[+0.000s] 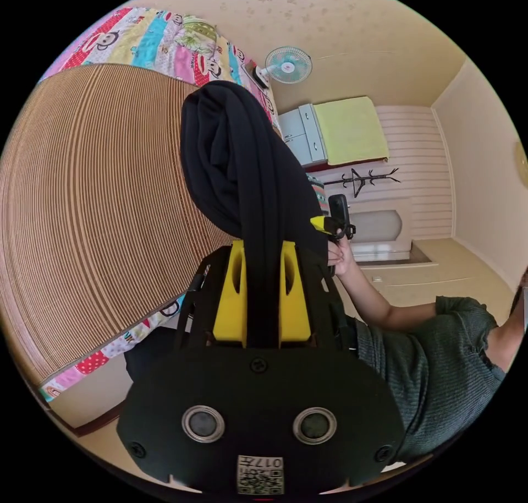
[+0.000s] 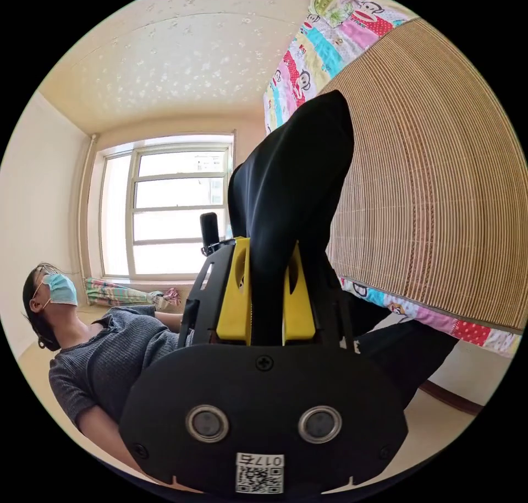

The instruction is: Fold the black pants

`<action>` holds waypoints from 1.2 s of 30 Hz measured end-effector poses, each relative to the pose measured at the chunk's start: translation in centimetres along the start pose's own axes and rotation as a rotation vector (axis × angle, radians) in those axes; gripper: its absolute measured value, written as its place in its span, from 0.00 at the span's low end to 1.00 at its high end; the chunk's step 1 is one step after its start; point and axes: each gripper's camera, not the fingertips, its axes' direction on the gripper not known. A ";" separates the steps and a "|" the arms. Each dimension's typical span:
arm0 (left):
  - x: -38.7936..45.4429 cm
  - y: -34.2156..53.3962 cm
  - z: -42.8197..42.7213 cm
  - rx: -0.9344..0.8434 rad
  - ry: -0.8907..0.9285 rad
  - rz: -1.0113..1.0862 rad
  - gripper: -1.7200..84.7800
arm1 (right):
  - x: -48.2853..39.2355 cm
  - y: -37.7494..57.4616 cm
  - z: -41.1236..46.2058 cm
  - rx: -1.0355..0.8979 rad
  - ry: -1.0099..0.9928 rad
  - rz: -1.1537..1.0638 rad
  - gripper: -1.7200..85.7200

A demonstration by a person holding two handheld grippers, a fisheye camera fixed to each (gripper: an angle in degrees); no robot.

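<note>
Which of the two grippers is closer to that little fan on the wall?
Left, probably. In the left gripper view the fan sits beyond the left gripper, which clamps the black pants. The right gripper is lower, farther from it.

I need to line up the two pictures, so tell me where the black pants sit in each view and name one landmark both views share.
Left gripper view: the black pants rise from the centre, bunched and pinched between the left gripper and its yellow jaws, in front of the woven mat.
Right gripper view: the pants stand at the centre, clamped in the right gripper.
Shared landmark: the woven mat over the cartoon-print bedsheet.
</note>
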 end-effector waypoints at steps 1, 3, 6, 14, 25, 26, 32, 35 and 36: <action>0.8 -0.8 2.4 -0.010 -0.009 0.016 0.12 | -0.1 0.6 -0.9 0.011 0.001 -0.003 0.11; 1.9 -2.0 6.6 -0.035 -0.015 0.023 0.12 | 0.3 3.1 -4.7 0.047 0.005 0.000 0.11; 3.8 -3.9 14.9 -0.105 -0.020 0.033 0.12 | 1.4 6.6 -9.8 0.085 0.023 0.010 0.11; 11.1 -10.8 39.7 -0.376 0.048 0.184 0.12 | 2.1 15.9 -23.9 0.243 0.107 0.019 0.10; 11.3 -18.2 64.0 -0.579 -0.157 0.099 0.13 | 2.2 13.0 -30.5 0.286 0.846 0.302 0.11; 10.3 -17.6 65.5 -0.618 -0.212 0.083 0.13 | 1.0 13.1 -29.1 0.329 0.950 0.314 0.09; 9.1 -16.6 65.9 -0.633 -0.247 0.159 0.13 | -8.2 15.9 -14.8 0.652 1.212 -0.124 0.03; 8.3 -17.2 65.1 -0.601 -0.248 0.141 0.12 | -1.4 11.1 -6.4 0.266 1.422 -0.033 0.03; 8.2 -17.2 65.0 -0.602 -0.253 0.138 0.12 | 1.7 10.2 -3.7 0.130 1.567 -0.045 0.03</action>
